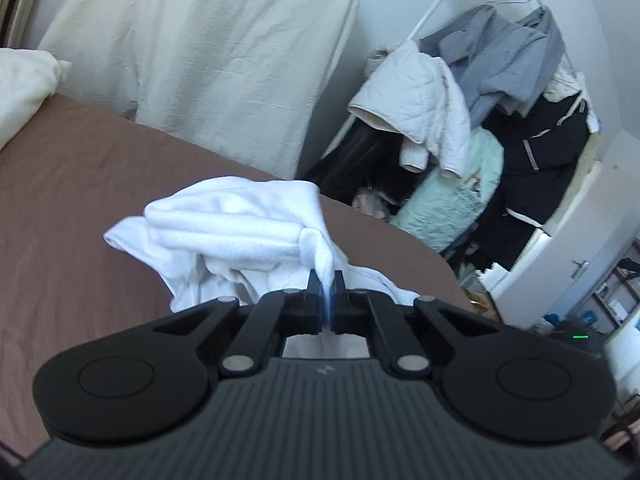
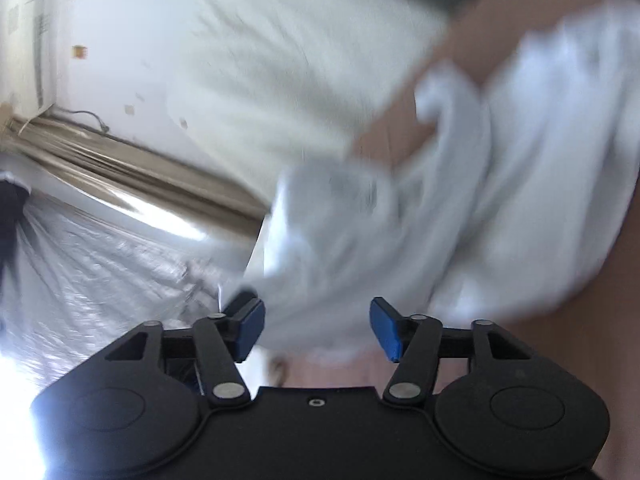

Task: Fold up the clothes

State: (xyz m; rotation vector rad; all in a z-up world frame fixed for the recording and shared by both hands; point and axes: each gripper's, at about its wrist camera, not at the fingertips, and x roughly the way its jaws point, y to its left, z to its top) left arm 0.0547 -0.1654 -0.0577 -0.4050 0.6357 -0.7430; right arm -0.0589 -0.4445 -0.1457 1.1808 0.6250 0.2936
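Observation:
A crumpled white garment [image 1: 240,228] lies bunched on the brown bed sheet [image 1: 80,184]. My left gripper [image 1: 327,280] is shut on a pinched fold of the white garment and lifts that fold slightly. In the blurred right wrist view the same white garment [image 2: 460,200] fills the middle and right. My right gripper [image 2: 318,324] is open, its blue pads [image 2: 252,330] spread wide with cloth just ahead of and between them, not clamped.
A cream mattress or duvet [image 1: 208,48] leans against the wall behind the bed. A cream pillow [image 1: 24,84] lies at the left. A loaded clothes rack [image 1: 500,112] stands right of the bed. A curtain [image 2: 120,160] and bright window show in the right wrist view.

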